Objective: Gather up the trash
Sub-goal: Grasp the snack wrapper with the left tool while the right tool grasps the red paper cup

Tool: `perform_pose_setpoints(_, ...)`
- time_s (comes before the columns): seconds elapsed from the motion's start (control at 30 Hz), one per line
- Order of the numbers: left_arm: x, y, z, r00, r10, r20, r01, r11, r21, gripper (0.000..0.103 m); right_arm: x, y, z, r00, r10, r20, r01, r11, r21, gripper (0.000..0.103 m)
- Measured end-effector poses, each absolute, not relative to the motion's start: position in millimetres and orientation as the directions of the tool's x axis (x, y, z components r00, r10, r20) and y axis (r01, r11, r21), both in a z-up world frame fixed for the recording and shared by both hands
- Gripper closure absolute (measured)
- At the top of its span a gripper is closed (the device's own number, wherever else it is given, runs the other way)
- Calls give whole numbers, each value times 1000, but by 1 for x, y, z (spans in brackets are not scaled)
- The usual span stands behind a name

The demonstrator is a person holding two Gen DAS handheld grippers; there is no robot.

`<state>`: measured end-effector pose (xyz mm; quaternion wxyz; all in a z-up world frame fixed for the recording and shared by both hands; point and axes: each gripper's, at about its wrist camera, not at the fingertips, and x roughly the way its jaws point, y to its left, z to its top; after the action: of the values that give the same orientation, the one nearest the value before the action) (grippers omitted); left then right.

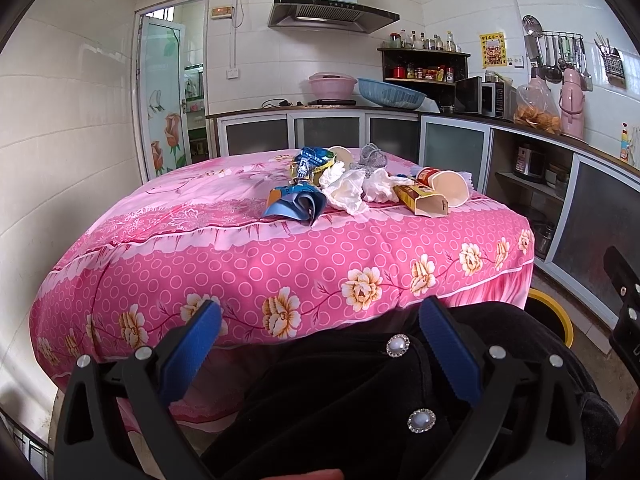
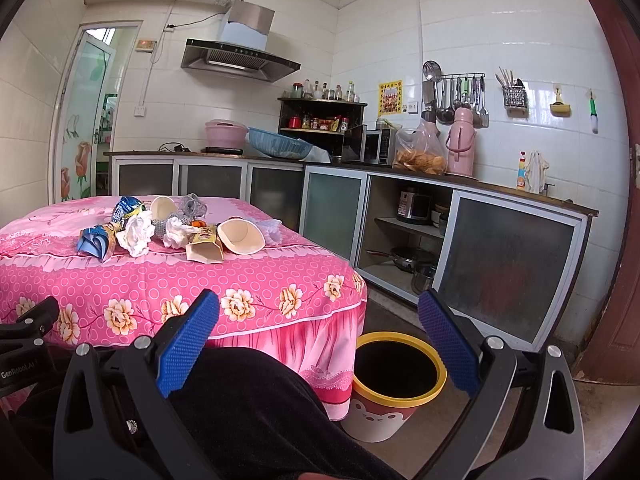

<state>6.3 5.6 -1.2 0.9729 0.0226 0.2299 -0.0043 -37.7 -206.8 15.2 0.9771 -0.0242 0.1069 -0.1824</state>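
Broadly, a table (image 2: pixel 240 280) draped in a pink flowered cloth fills the kitchen foreground, and a yellow-rimmed bin (image 2: pixel 394 400) stands on the floor just beside its corner. On the tabletop, well apart from both grippers, lies a heap of trash: paper cup (image 2: pixel 242 236), yellow carton (image 2: pixel 206 246), blue wrapper (image 2: pixel 96 242), crumpled tissues (image 2: pixel 138 234) (several touching). Left gripper (image 1: pixel 320 328) and right gripper (image 2: pixel 318 320) hover low over dark-clothed legs, jaws spread wide, holding nothing.

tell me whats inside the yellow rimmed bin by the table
The bin looks dark inside in the right wrist view, with no trash visible; its bottom is in shadow, so I cannot confirm it is empty.
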Motion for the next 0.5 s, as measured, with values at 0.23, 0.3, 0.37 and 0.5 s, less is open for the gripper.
perform_pose_setpoints(0.23,6,6,-1,894,2,-449,18,999,39,7,-38,-207,15,911,-361,-200,351,932,-85,8)
perform_pose_setpoints(0.3,6,5,-1,894,2,-448,17,999,39,7,-38,-207,15,910,-363,-201,353,932,-86,8)
perform_pose_setpoints(0.37,7,6,-1,894,3,-448,17,999,40,7,-37,-207,16,906,-373,-201,362,928,-91,8)
perform_pose_setpoints(0.5,18,13,2,886,31,-462,-15,999,38,7,-23,-218,25,886,-418,-202,403,908,-112,8)
